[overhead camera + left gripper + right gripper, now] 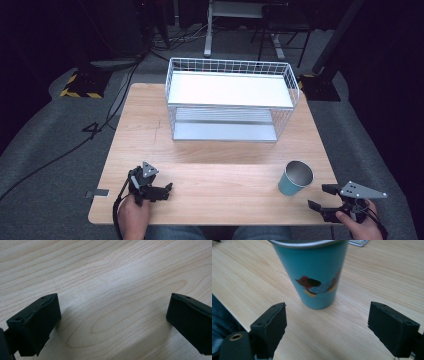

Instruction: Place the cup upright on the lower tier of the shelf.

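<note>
Your left hand-held gripper [167, 189] sits low over the near left part of the desk [225, 185]. Its jaws are spread wide apart and hold nothing. In the left gripper view you see just bare wood between them.

Your right hand-held gripper [320, 196] is at the near right corner of the desk. Its jaws are wide open too, with nothing in them. They point at the cup [295, 178], which stands just ahead of them and is not touching them.

The cup is teal with a silver rim and it stands upright on the desk. From the high view its inside looks grey and shiny, and you can see nothing in it. In the right gripper view the cup [314, 272] has a small cartoon picture [317, 286] on its side, dark with red, blue and yellow bits. It is too blurry to tell what it is, and there are no words you can read.

Farther back, in the middle of the desk, stands a white wire rack [231, 100] with two shelves. The top shelf and the lower shelf look bare.
</note>
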`<state>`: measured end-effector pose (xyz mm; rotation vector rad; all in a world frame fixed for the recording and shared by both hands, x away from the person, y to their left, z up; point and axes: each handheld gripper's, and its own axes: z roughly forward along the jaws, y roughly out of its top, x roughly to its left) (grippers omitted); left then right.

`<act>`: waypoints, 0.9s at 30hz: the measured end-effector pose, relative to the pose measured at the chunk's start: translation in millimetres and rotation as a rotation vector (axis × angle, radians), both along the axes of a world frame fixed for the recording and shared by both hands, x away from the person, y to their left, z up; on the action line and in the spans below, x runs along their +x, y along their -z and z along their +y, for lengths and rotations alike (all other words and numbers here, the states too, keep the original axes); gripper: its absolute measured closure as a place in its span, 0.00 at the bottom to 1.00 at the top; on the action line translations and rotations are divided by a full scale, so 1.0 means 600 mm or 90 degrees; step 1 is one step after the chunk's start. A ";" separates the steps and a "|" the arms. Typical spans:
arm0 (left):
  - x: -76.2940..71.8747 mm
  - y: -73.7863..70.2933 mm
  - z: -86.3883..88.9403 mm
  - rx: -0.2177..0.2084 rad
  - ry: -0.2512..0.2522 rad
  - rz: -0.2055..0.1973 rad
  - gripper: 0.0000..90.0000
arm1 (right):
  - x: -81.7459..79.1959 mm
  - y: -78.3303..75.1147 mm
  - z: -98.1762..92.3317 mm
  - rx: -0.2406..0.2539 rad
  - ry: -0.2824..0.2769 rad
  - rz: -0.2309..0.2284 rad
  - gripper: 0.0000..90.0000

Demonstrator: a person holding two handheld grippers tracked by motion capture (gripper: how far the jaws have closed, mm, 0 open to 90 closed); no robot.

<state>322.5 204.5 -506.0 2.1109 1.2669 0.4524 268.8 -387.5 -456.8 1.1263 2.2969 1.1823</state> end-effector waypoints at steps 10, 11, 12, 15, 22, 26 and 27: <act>0.001 0.000 0.000 0.001 0.000 0.000 0.00 | 0.005 -0.002 0.036 0.026 -0.011 -0.012 0.18; 0.001 0.000 0.000 0.001 0.000 0.000 0.00 | 0.008 0.000 0.040 0.027 -0.010 -0.015 0.18; 0.001 0.000 0.000 0.002 0.000 0.001 0.00 | 0.010 0.002 0.044 0.030 -0.007 -0.019 0.18; 0.001 0.000 0.000 0.002 0.001 0.000 0.00 | 0.018 0.009 0.058 0.041 0.005 -0.029 0.18; 0.001 0.000 0.000 0.002 0.001 0.001 0.00 | 0.037 0.023 0.073 0.058 0.025 -0.046 0.18; 0.001 0.000 0.000 0.002 0.001 0.001 0.00 | 0.048 0.031 0.080 0.057 0.030 -0.056 0.18; 0.001 0.000 0.000 0.002 0.000 0.000 0.00 | 0.050 0.033 0.083 0.054 0.031 -0.057 0.18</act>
